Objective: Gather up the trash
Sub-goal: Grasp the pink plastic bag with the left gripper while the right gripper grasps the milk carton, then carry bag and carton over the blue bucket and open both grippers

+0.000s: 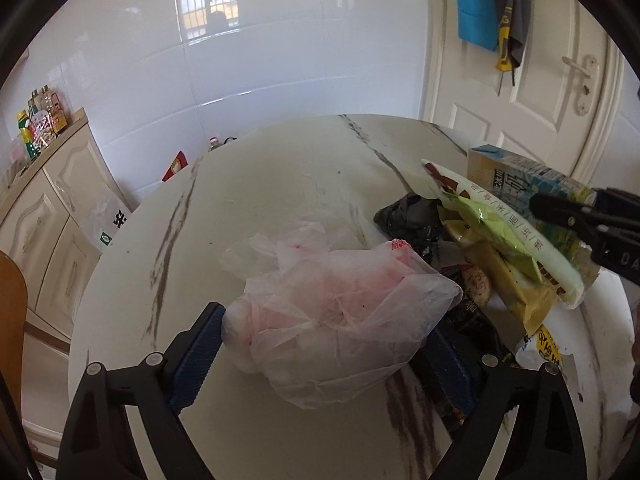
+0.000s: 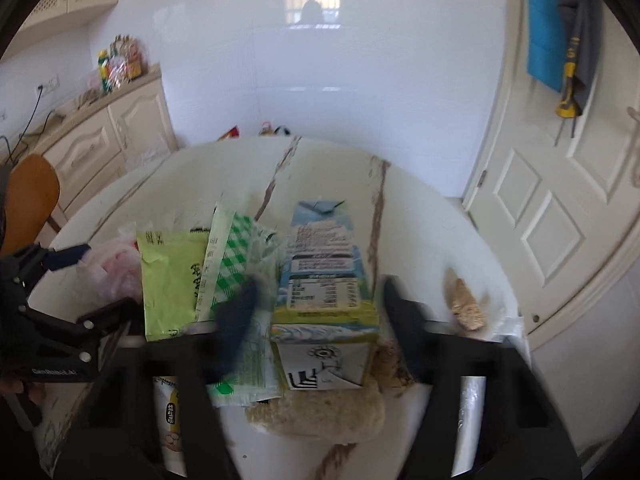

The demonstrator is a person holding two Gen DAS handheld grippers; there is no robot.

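A crumpled clear-pink plastic bag [image 1: 340, 308] lies on the marble table between the open fingers of my left gripper [image 1: 324, 344]; the pads touch its sides. My right gripper [image 2: 316, 316] is open around a blue-and-green milk carton [image 2: 326, 280] lying on the trash heap, with a green-checked wrapper [image 2: 228, 264] by its left finger. The heap also holds a light green wrapper [image 2: 168, 280], a black bag [image 1: 408, 212] and yellow packaging [image 1: 516, 292]. The right gripper shows in the left wrist view [image 1: 580, 220], its jaws there hidden.
The round marble table [image 1: 280, 184] stands by a white tiled wall. A cream cabinet [image 1: 52, 208] with bottles is to the left, a white door [image 1: 540, 100] to the right. A wooden chair back [image 2: 32, 196] is at the left. Bread pieces [image 2: 466, 306] lie on the table's right.
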